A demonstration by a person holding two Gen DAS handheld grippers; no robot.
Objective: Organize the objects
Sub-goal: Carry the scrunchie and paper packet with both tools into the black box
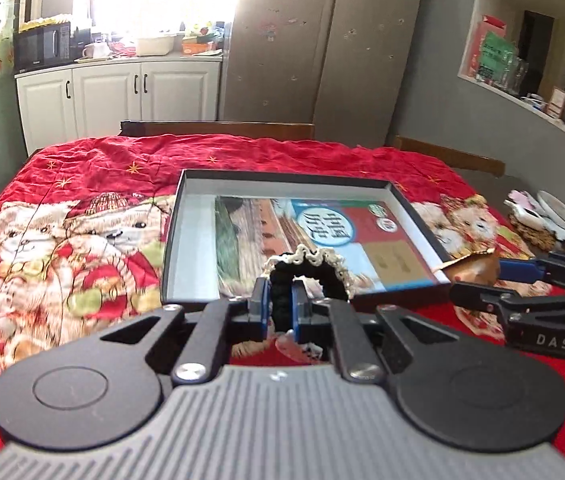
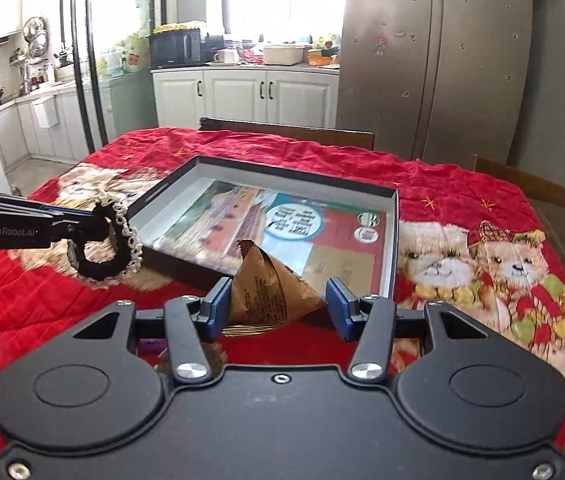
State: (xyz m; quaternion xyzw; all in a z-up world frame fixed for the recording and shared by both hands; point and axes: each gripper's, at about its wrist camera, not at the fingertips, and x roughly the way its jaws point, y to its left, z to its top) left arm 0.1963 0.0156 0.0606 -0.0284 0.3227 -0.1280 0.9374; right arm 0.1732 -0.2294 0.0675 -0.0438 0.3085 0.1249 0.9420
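Here, left fingers (image 1: 278, 312) pinching scrunchie (image 1: 310, 266), right fingers (image 2: 278, 300) gripping packet (image 2: 270, 288)

Bench covered by a red quilted cloth (image 1: 94, 168) printed with teddy bears and gold stars. Beyond the far edge of the bench: dark wooden chair back (image 1: 218, 128). Behind it, white cabinets (image 2: 242, 94) with dark handles; countertop carries a black microwave (image 1: 42, 46), a white mug (image 2: 224, 56) and a cream tub (image 2: 282, 54). Bright window above, washed out. Steel two-door fridge (image 2: 434, 60) with small magnets stands right of the cabinets. Grey wall with curved white shelving (image 1: 530, 40) at right, holding cards and glassware. Off the right edge of the bench: white plate (image 1: 560, 212) on a woven mat, details blurred.
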